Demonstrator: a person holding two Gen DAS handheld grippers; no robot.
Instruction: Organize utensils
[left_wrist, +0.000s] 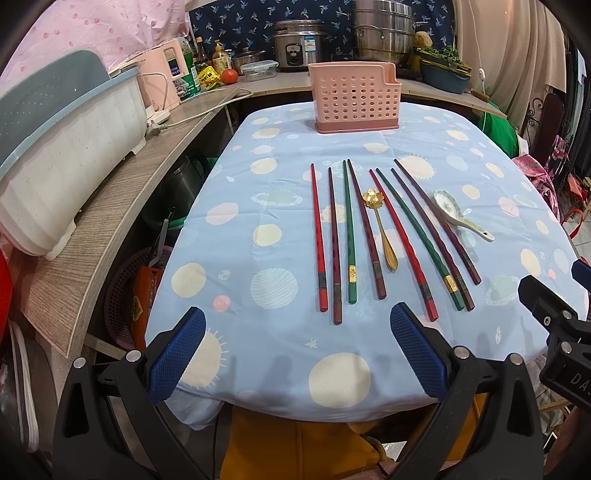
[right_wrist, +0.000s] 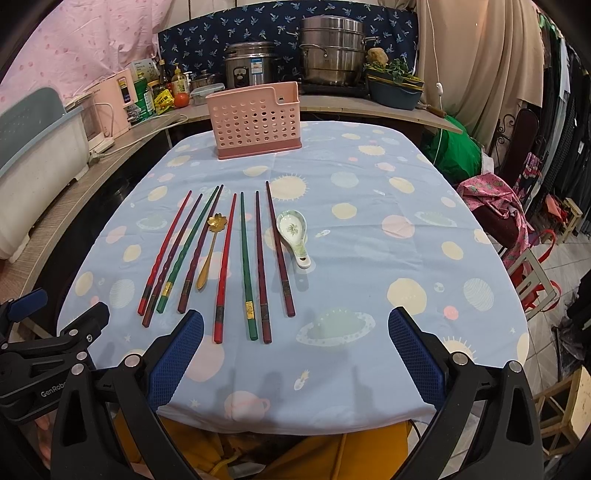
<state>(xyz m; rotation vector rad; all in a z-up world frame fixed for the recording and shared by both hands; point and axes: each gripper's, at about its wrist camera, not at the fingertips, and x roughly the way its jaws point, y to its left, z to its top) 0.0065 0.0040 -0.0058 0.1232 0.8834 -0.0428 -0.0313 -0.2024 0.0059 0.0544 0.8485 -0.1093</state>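
Note:
Several red, green and dark chopsticks (left_wrist: 351, 236) (right_wrist: 243, 258) lie side by side on the blue planet-print tablecloth (left_wrist: 258, 206) (right_wrist: 369, 258). A gold flower-headed spoon (left_wrist: 380, 229) (right_wrist: 208, 251) lies among them. A white ceramic spoon (left_wrist: 458, 216) (right_wrist: 293, 232) lies at their right. A pink perforated utensil holder (left_wrist: 354, 98) (right_wrist: 255, 120) stands upright at the table's far end. My left gripper (left_wrist: 297, 350) and right gripper (right_wrist: 295, 350) are open and empty, held above the near table edge, short of the chopstick handles.
A wooden counter (left_wrist: 122, 184) runs along the left with a white dish rack (left_wrist: 62, 155) and pink kettle (left_wrist: 162, 77). Pots and a rice cooker (right_wrist: 251, 68) stand behind the holder. Chairs and clothes (right_wrist: 498, 206) crowd the right side.

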